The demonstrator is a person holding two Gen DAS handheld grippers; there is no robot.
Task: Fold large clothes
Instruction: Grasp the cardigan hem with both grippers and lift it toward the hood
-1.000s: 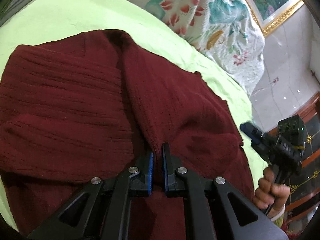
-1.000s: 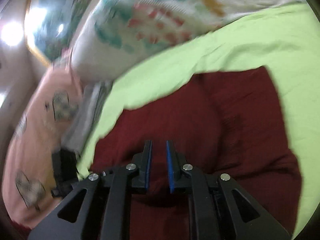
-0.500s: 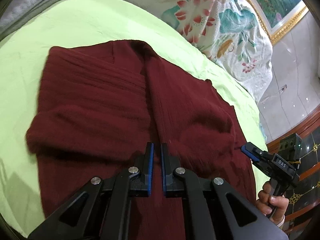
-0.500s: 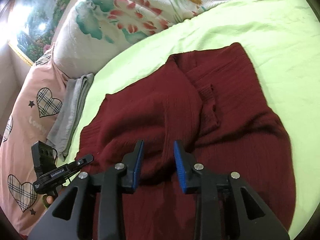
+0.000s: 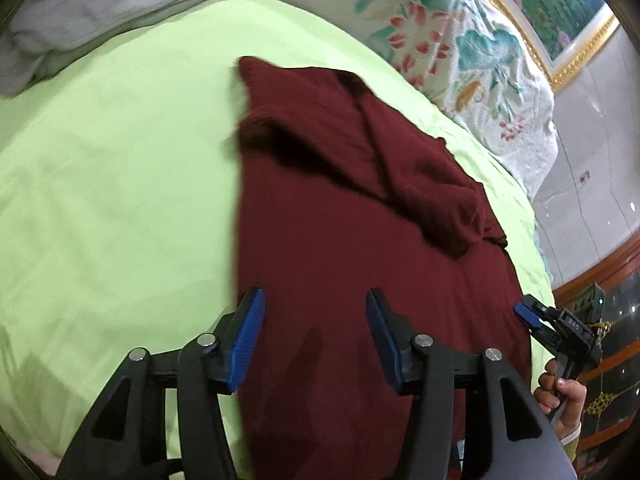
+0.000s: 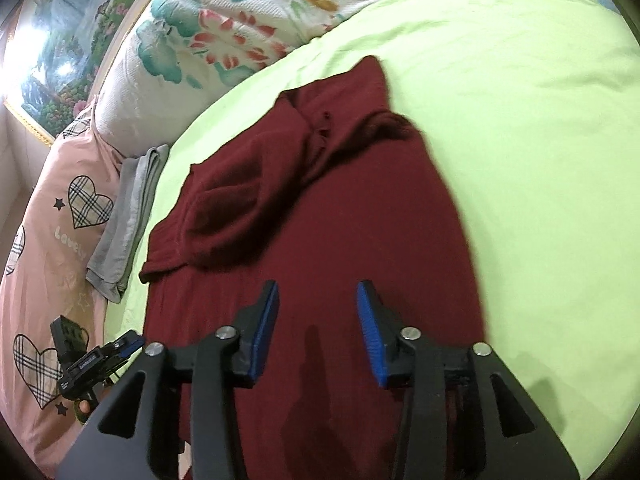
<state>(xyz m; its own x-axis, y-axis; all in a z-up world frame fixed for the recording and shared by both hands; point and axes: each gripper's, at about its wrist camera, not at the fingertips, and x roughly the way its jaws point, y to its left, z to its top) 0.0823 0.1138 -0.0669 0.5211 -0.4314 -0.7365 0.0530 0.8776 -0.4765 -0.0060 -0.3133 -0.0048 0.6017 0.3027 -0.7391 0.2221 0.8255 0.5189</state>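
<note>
**Spotter:** Where's the garment?

**Me:** The dark red sweater [image 5: 360, 240] lies on the lime-green sheet [image 5: 120, 180], filling the centre and lower middle of both wrist views. Its sleeves are folded inward across the body, making a thicker band in the upper centre of the frame.

**Spotter:** And your grippers?

**Me:** My left gripper [image 5: 316, 334] has just been opening; its blue pads stand apart above the sweater's lower part, with nothing pinched between them. My right gripper [image 6: 316, 328] has likewise just been opening, jaws parted over the cloth and gripping nothing. In the left view the right gripper sits at the lower right edge, at the sweater's border.

**Spotter:** Anything else around?

**Me:** A folded grey cloth [image 5: 100, 12] is at the upper left, a floral pillow [image 5: 460, 52] at the upper right, and in the right view a pink heart-print cover [image 6: 52, 240] runs along the left side.
</note>
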